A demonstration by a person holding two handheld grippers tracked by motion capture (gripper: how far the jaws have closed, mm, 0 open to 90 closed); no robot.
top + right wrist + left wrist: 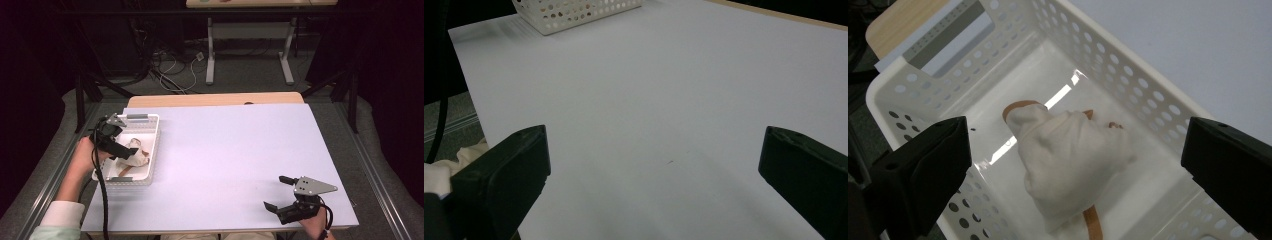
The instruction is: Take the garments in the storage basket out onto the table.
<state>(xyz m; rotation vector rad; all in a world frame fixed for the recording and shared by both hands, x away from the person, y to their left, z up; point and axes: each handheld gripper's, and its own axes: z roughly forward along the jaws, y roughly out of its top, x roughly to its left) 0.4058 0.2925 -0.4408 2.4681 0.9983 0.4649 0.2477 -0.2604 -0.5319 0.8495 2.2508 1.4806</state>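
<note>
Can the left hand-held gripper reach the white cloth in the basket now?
Probably yes. The left hand-held gripper is open above the white basket, and the white cloth lies uncovered between its jaws; nothing seems to block the way down.

One white perforated basket (152, 131) stands at the left of the worktop (230, 150). Inside it lies one crumpled white cloth (1068, 160), with one tan strap (1092, 223) showing from under it at two places. Two claws are in sight: the left claw (124, 150) over the basket, the right claw (278, 192) near the right corner. Two hands hold them, one each.
</note>
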